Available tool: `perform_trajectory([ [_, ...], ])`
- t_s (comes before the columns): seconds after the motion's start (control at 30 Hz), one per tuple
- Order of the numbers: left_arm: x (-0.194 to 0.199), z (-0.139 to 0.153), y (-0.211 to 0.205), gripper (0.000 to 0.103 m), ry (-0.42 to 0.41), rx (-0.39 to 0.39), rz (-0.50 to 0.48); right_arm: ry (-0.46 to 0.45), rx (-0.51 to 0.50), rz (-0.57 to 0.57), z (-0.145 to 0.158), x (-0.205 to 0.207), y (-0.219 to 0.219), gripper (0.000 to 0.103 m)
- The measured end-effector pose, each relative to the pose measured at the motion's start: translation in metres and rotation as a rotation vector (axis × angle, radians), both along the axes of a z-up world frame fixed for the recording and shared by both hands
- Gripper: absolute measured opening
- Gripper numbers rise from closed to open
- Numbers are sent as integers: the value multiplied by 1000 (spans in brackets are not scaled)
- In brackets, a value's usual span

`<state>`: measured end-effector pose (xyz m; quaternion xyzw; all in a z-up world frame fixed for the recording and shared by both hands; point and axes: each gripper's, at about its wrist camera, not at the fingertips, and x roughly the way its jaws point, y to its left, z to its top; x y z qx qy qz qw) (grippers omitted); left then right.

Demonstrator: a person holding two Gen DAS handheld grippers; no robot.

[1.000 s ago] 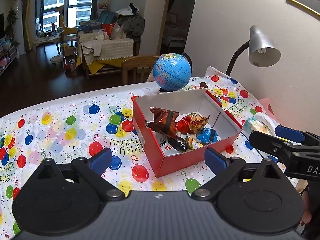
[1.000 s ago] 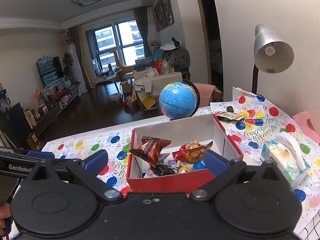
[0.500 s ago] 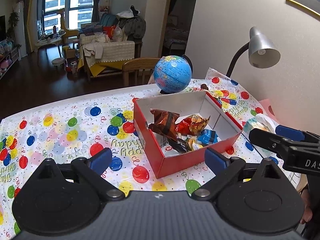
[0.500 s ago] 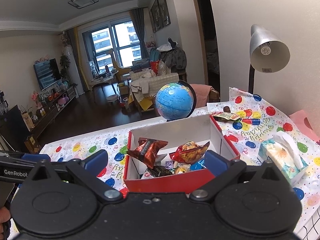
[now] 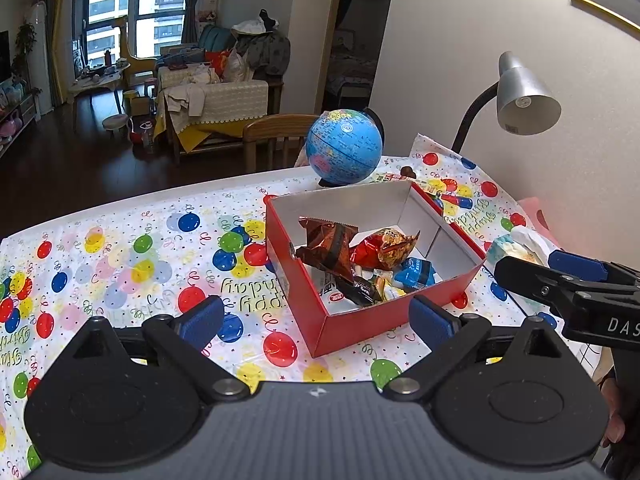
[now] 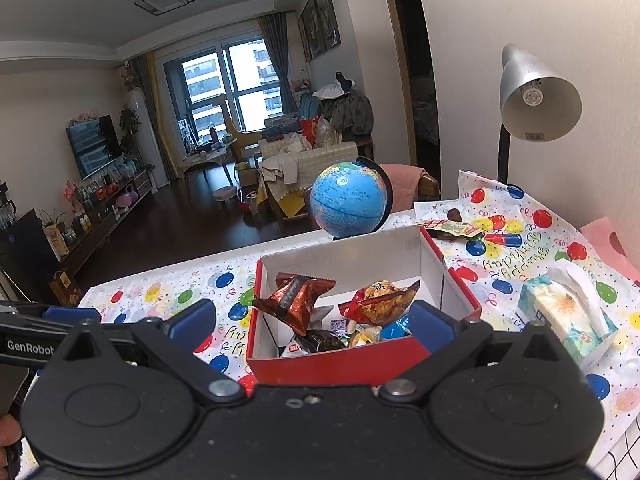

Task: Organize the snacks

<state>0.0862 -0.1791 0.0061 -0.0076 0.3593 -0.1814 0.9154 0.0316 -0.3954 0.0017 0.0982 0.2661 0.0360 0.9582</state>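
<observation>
A red cardboard box (image 5: 356, 322) (image 6: 332, 360) with a white inside stands on the balloon-print tablecloth. It holds several snack packets, among them a brown one (image 5: 326, 246) (image 6: 294, 302) and a red one (image 5: 384, 246) (image 6: 378, 300). One more green and red packet (image 6: 450, 228) lies on the cloth behind the box, by the globe. My left gripper (image 5: 316, 318) is open and empty, held above the table in front of the box. My right gripper (image 6: 310, 324) is open and empty, just before the box's near wall. The right gripper's fingers (image 5: 560, 276) also show in the left wrist view.
A blue globe (image 5: 344, 146) (image 6: 348, 200) stands behind the box. A tissue pack (image 6: 566, 316) lies to the box's right. A grey desk lamp (image 6: 536, 96) stands by the right wall. A wooden chair (image 5: 272, 136) is at the table's far edge.
Both grippers have drifted slightly, so the box sits a touch lower and more to the left in the right wrist view. Nothing was taken hold of or let go.
</observation>
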Motion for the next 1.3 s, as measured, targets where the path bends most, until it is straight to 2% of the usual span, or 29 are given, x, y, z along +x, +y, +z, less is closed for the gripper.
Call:
perform_trajectory([
  [1.3,-4,11,-2,99,-38,-21,-6,1,-1,-1,-2,2,0,103],
])
